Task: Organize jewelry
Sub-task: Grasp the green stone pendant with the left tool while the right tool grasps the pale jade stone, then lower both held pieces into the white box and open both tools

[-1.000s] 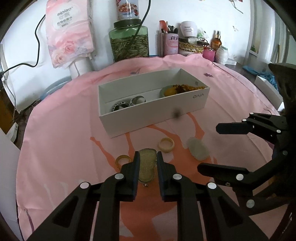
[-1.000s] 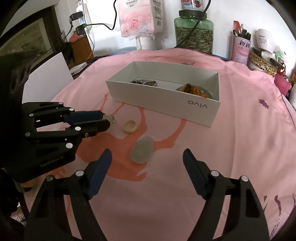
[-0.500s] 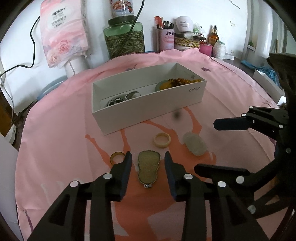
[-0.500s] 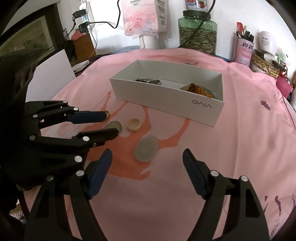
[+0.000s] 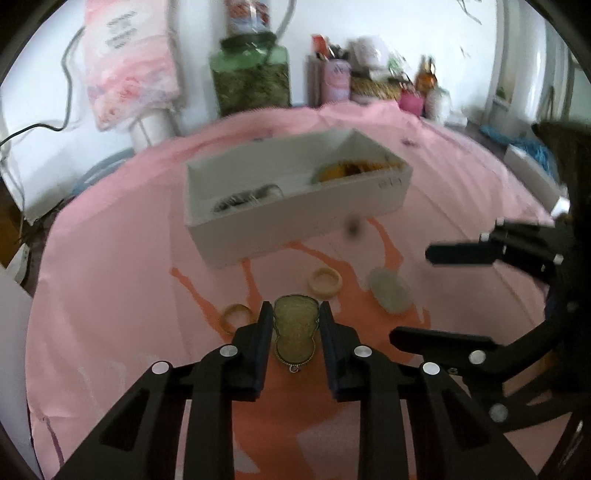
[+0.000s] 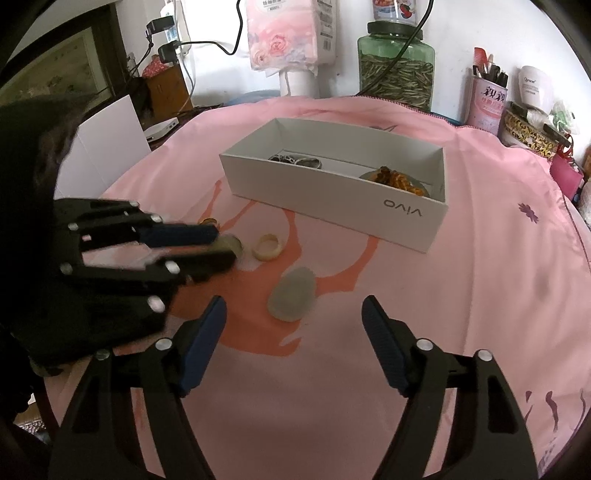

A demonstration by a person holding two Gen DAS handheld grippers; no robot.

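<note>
A bronze oval pendant (image 5: 295, 328) sits between the fingertips of my left gripper (image 5: 295, 317), whose jaws are closing, with a pad against each of its edges. In the right wrist view the pendant (image 6: 232, 243) pokes out of the left gripper (image 6: 218, 245). A yellow ring (image 5: 236, 315) and a cream ring (image 5: 325, 284) lie on the pink cloth beside it. My right gripper (image 6: 293, 308) is wide and closing with nothing between the pads. A pale green stone (image 6: 291, 293) lies just ahead of its tips. The white box (image 6: 332, 210) behind holds silvery pieces and amber beads.
A glass jar of seeds (image 6: 395, 77), a tissue pack (image 6: 288, 33) and a pink cup of combs (image 6: 487, 103) stand along the back wall. A white board (image 6: 103, 147) leans at the left edge of the round table. Cables hang down the wall.
The left jaws spread wide around the pendant, then narrowed onto its sides. The right jaws have drawn in slightly. The left view is now blurred by motion.
</note>
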